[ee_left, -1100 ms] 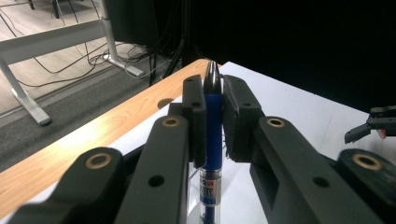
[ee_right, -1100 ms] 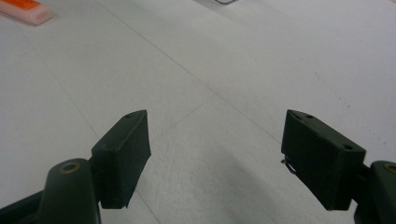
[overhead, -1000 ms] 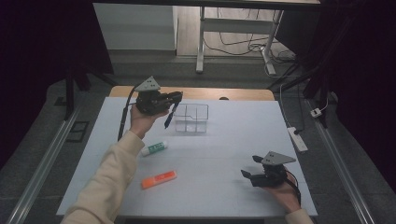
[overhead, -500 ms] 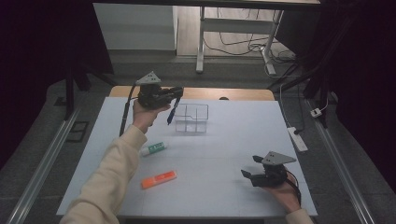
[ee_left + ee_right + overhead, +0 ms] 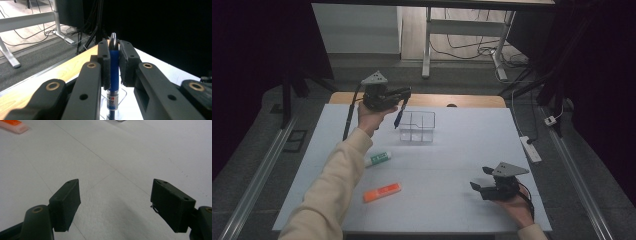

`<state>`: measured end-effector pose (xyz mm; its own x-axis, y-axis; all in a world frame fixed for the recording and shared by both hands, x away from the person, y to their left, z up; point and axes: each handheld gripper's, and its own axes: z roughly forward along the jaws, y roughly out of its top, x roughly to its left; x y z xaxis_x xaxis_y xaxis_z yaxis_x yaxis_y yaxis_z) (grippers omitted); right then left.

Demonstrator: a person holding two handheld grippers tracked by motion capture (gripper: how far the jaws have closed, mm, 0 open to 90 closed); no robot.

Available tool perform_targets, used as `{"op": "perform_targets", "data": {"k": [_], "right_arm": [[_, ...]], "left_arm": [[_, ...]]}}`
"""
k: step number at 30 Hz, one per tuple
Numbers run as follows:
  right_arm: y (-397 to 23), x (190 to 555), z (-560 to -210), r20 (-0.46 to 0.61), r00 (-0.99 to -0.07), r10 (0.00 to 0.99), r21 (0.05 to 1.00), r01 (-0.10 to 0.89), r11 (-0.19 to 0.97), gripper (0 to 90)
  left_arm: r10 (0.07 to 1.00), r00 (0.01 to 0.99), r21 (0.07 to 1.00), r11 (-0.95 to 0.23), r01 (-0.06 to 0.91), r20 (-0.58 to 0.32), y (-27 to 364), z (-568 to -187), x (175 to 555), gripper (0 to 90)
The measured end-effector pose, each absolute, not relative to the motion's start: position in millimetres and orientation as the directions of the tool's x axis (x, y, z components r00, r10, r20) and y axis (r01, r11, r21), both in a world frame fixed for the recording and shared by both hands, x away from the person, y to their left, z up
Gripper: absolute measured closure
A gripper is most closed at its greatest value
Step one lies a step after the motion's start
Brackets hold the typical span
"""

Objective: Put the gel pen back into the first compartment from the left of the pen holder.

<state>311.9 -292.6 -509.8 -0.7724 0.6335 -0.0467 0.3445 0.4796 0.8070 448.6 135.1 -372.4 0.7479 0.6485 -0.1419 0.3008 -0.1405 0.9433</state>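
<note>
I had the blue pen [image 5: 400,113] pinched in my left gripper [image 5: 404,96], lifted off the worktop [image 5: 462,150] and hanging tip-down just to the left of the clear divided box [image 5: 417,126] that stood toward the far edge, about midway along it. By my reckoning the pick-up was done and the drop was not: the pen was beside the box, not over a compartment, and none of its compartments held anything that I could make out. Left to do, as I judged it, was to carry the pen over the box and let go, then fetch the green-and-white marker [image 5: 378,159] and the orange marker [image 5: 382,192], both lying on the left half of the worktop, the orange one nearer the near edge.

My right gripper [image 5: 478,179] rested low by the near right corner, its jaws spread wide with nothing between them.

In the left gripper view the pen [image 5: 114,65] stood upright between my pads [image 5: 106,62], gripped on its blue barrel, with a dark rounded end poking above the jaws and a clear section with red and dark print below them. It looked slim, smooth and hard.
</note>
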Motion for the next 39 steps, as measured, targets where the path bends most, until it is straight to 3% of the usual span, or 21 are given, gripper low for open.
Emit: {"op": "perform_targets", "data": {"k": [17, 39], "right_arm": [[-293.9, 311.1, -508.1, -0.042, -0.772, 0.635, 0.816, 0.34, 0.468, 23.1], [-292.3, 308.9, -507.6, -0.048, -0.778, 0.626, 0.813, 0.334, 0.477, 23.1]], "left_arm": [[0.671, 0.727, 0.951, -0.109, 0.29, -0.144, 122.6, -362.3, 470.4, 79.6], [0.718, 0.684, 0.939, -0.131, 0.319, -0.132, 121.4, -401.4, 489.2, 79.1]]}}
